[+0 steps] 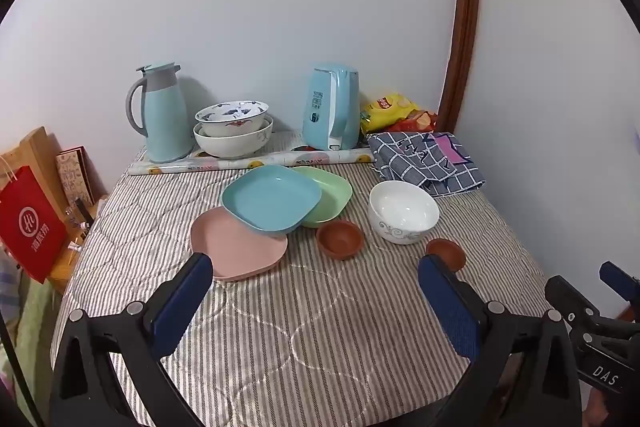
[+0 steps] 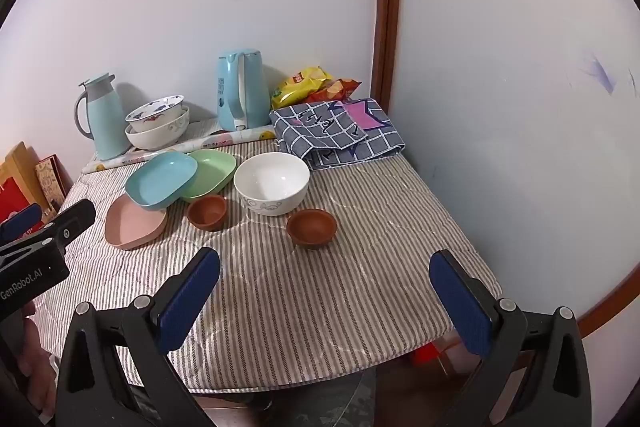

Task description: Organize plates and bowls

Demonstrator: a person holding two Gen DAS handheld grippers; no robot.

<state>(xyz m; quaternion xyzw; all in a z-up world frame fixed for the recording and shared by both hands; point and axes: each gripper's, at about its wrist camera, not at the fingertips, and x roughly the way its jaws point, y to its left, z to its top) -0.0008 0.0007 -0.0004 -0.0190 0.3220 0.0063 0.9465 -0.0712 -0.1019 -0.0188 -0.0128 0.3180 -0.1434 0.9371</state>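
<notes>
Both left gripper and right gripper gape wide, empty, low in frame; blue plate tilts across pink plate and green plate mid-frame, so careless pinch risks sliding stack into brown bowl, white bowl beside

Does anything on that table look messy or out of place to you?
Only the three plates: the blue plate sits tilted, overlapping the pink plate and green plate instead of stacking neatly. Nothing looks spilled or broken.
</notes>
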